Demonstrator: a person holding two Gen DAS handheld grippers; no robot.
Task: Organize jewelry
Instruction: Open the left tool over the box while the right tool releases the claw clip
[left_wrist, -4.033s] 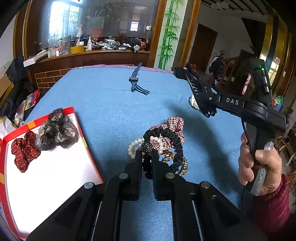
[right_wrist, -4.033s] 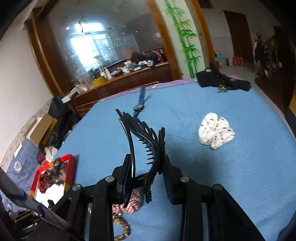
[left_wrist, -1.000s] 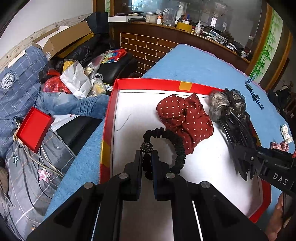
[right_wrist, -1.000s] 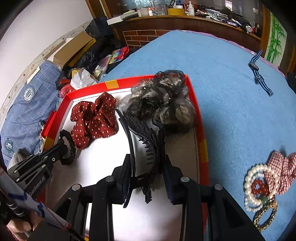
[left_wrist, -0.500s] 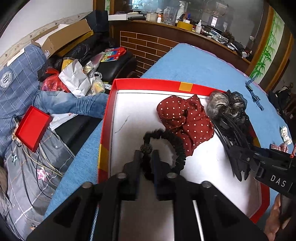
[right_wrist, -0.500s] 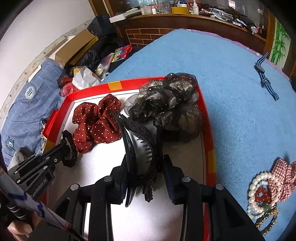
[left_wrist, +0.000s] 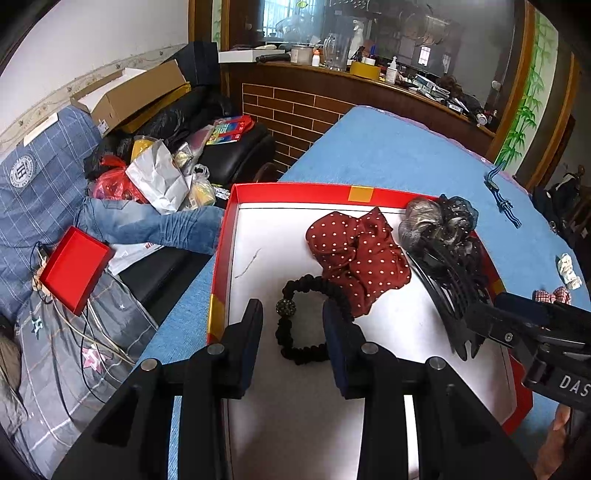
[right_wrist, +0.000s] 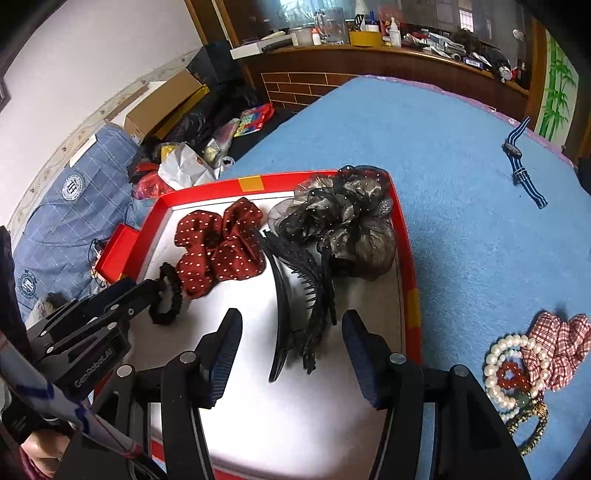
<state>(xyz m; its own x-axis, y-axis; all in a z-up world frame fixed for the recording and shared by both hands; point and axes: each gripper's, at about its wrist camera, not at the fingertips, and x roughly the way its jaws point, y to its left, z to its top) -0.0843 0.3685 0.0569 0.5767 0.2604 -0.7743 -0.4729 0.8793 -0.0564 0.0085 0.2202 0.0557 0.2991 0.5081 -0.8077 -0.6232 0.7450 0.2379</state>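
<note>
A red-rimmed white tray (left_wrist: 288, 192) (right_wrist: 404, 240) lies at the left edge of the blue table. My left gripper (left_wrist: 291, 317) is open over it; the black beaded hair tie (left_wrist: 306, 321) (right_wrist: 168, 295) lies on the tray floor between its fingers. My right gripper (right_wrist: 291, 325) is open; the black claw hair clip (right_wrist: 299, 295) (left_wrist: 450, 295) lies on the tray between its fingers. A red polka-dot scrunchie (left_wrist: 358, 254) (right_wrist: 218, 247) and a dark grey-black scrunchie (left_wrist: 439, 221) (right_wrist: 343, 221) also lie in the tray.
On the blue cloth to the right lie a pearl bracelet (right_wrist: 502, 365), a red plaid scrunchie (right_wrist: 557, 347), a striped watch (right_wrist: 521, 166) and a white scrunchie (left_wrist: 567, 266). Left of the table are clutter, bags and a small red box (left_wrist: 74, 269).
Both grippers have opened over the tray. The left let go of the black hair tie and the right let go of the black claw clip; both now rest on the tray floor.
</note>
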